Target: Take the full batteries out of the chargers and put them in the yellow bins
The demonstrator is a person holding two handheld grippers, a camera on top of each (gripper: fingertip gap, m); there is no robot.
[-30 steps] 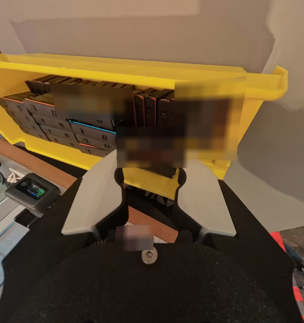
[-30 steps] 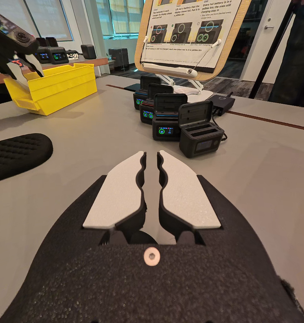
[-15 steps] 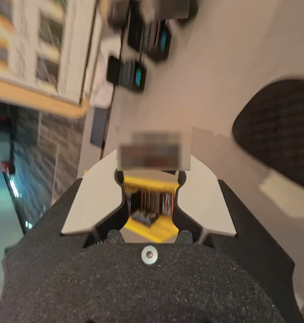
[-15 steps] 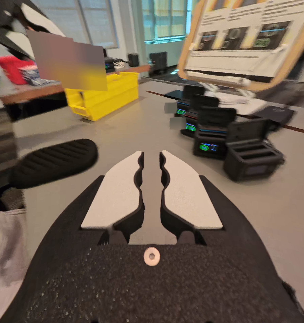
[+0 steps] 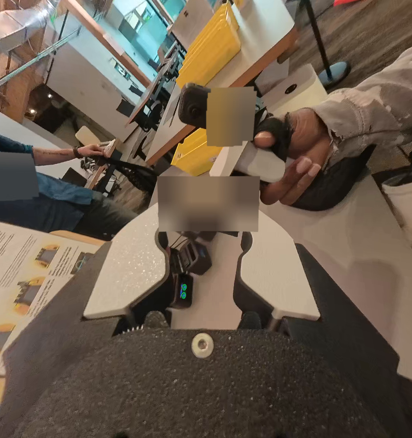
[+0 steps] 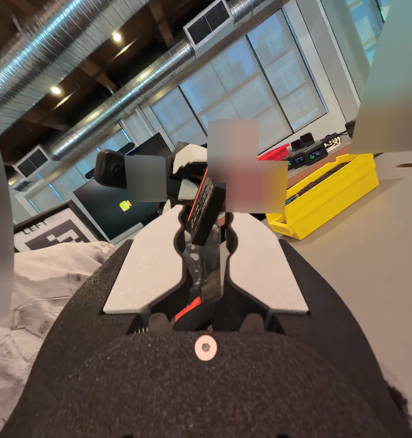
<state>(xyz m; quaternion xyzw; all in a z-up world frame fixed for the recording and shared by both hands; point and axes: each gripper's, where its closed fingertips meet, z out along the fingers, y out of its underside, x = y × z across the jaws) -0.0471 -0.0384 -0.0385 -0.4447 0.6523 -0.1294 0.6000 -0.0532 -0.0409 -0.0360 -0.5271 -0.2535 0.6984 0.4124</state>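
We see the battery (image 6: 205,206) as a flat black slab with an orange-red edge and fine white print on its face. It is tilted in the air, well above the surface (image 6: 366,248), and a blur patch covers its upper right part. In the right wrist view the left claw (image 5: 207,227) pinches the battery's upper end. In its own view a patch hides the tips of this claw. The right claw (image 6: 203,220) stands spread. The battery's lower end hangs between its tips, with a sliver of gap showing on each side.

To the right, a yellow bin (image 6: 330,196) sits on the surface, and rows of dark batteries (image 6: 328,175) lie flat inside it. Behind it, on a farther wood-edged surface, we make out a red bin (image 6: 273,151) and two more chargers (image 6: 314,154) with lit screens.

Through the left claw's gap we see an open charger (image 5: 193,258) whose slots look empty. Just beside it is another charger (image 5: 182,291), which shows two green rings on its screen. We cannot tell what its slots hold.
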